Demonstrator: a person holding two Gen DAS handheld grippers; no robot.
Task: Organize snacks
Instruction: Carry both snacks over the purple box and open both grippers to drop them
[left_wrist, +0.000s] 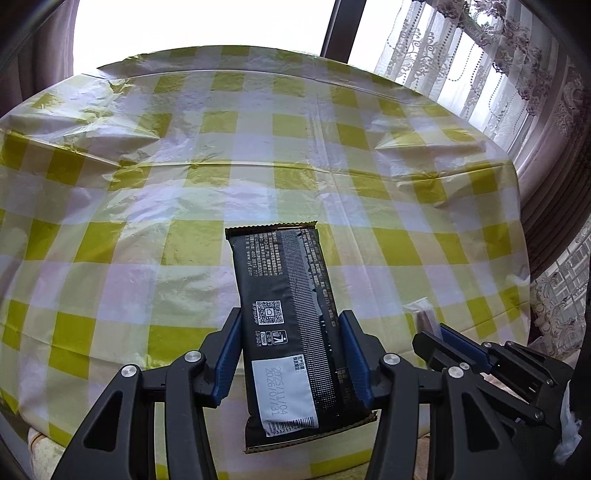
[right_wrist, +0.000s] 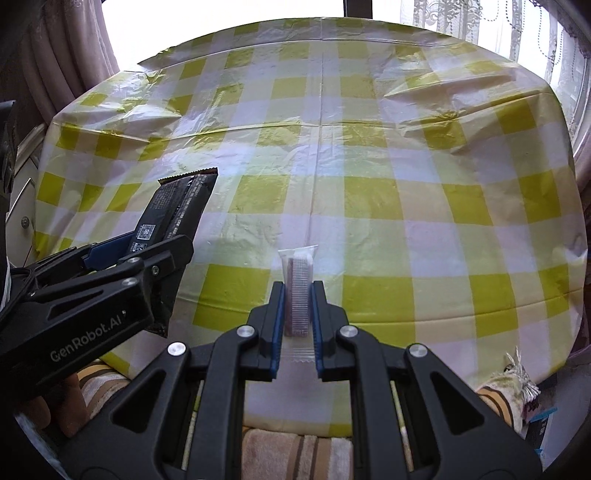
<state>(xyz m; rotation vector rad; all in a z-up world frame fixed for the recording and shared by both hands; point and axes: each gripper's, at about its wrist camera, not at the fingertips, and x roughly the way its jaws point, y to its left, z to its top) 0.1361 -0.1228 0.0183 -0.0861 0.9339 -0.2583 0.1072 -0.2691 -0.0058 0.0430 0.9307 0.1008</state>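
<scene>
I held two snacks, one in each hand. The black bar (left_wrist: 286, 325) sat low in the middle of the left wrist view, its printed back up, date label toward me, clamped across its width between the blue pads (left_wrist: 228, 354) of my left tongs (left_wrist: 290, 354). It hung clear above the table (left_wrist: 147, 184), its far end jutting well past the fingertips. The clear pack (right_wrist: 298, 291), a narrow sleeve with a brownish wafer inside, stood low in the middle of the right wrist view, pinched edgewise in my right tongs (right_wrist: 298, 314), which were clenched tight on it. In the left view those right tongs showed at the lower right; in the right view the left tongs and bar came in from the left edge.

The risks, as I judged them: the bar's wrapper was slick and gripped only near its lower half, so it could pivot or slide out if I tilted it. The thin pack was squeezed hard, and the wafer might crack. The plastic cloth (right_wrist: 406, 166) lay wrinkled and glossy, so anything set down could skid, and a snack placed near the table's near edge could drop off.

Count: one bar, one pack, two tongs, one table under one checked cloth. No other snack lay on it.
</scene>
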